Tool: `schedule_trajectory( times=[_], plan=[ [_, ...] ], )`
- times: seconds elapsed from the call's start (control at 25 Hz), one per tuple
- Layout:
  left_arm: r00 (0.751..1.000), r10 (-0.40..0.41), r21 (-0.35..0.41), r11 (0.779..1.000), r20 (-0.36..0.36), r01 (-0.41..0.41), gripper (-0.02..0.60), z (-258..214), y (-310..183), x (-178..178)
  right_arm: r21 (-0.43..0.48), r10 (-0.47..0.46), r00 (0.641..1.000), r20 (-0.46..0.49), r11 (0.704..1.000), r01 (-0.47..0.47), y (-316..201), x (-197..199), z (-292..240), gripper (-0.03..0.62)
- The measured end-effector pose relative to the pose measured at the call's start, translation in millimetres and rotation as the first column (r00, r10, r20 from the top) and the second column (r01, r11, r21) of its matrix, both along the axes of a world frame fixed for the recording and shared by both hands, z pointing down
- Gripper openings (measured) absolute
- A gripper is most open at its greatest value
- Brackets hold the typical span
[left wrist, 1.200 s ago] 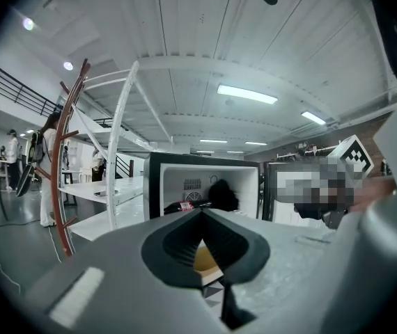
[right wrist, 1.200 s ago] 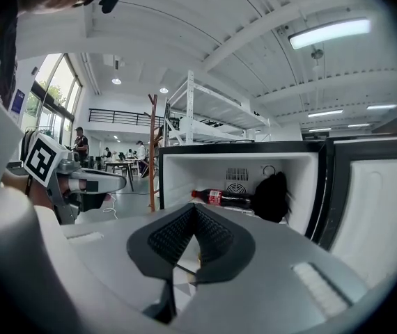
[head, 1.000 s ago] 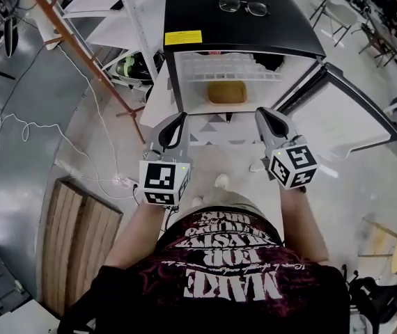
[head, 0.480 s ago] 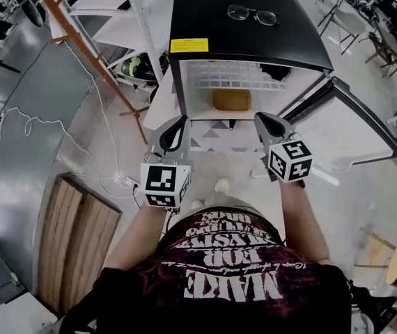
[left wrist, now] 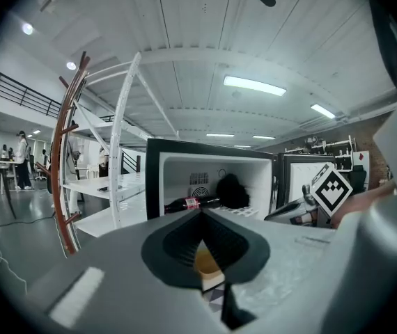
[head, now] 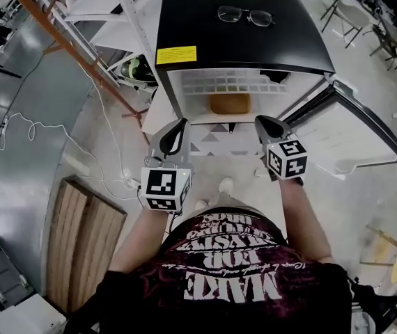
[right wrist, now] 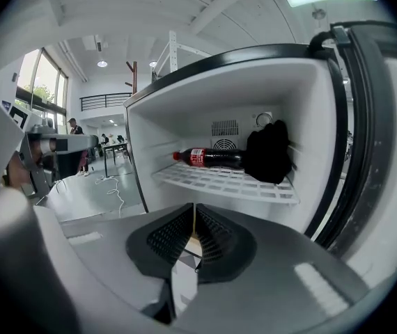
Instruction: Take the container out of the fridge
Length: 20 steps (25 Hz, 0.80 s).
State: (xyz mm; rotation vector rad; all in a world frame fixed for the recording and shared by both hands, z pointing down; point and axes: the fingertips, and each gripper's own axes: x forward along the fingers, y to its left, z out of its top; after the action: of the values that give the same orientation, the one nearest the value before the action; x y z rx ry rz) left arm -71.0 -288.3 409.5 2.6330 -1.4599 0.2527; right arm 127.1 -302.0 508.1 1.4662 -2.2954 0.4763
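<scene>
Grey floor surrounds the open black fridge; left gripper and right gripper both pinched together, empty.

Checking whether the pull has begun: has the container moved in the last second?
No. The container sits centred under the wire shelf, as before.

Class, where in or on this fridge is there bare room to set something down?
The black fridge top is bare between the glasses and yellow sticker. The wire shelf is free along its front; its back is crowded by the cola bottle and a black bundle.
</scene>
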Motion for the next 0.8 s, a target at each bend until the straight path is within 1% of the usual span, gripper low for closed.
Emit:
schedule_trajectory(
  times=[0.12, 0.28, 0.4, 0.6, 0.8],
  plan=[
    [1.0, 0.009, -0.004, 1.0, 0.001, -0.009, 0.0, 1, -4, 8, -0.013, -0.006, 1.0, -0.005, 1.0, 0.006, -6, 2, 10, 0.066],
    [1.0, 0.016, -0.003, 1.0, 0.003, -0.016, 0.0, -2, -9, 14, -0.033, -0.015, 1.0, -0.016, 0.999, 0.014, -15, 2, 20, 0.091],
    [1.0, 0.013, 0.007, 1.0, 0.005, -0.013, 0.0, -2, -5, 16, -0.043, -0.023, 1.0, -0.02, 0.999, 0.022, -14, 3, 29, 0.094],
    [1.0, 0.001, 0.006, 1.0, 0.011, -0.001, 0.0, -2, -5, 15, -0.087, -0.004, 1.0, -0.002, 0.996, 0.004, -22, 8, 48, 0.117],
    [1.0, -0.007, 0.005, 1.0, 0.016, 0.007, 0.0, -2, -6, 15, -0.125, 0.009, 1.0, -0.002, 0.992, -0.009, -27, 12, 65, 0.126]
  ],
)
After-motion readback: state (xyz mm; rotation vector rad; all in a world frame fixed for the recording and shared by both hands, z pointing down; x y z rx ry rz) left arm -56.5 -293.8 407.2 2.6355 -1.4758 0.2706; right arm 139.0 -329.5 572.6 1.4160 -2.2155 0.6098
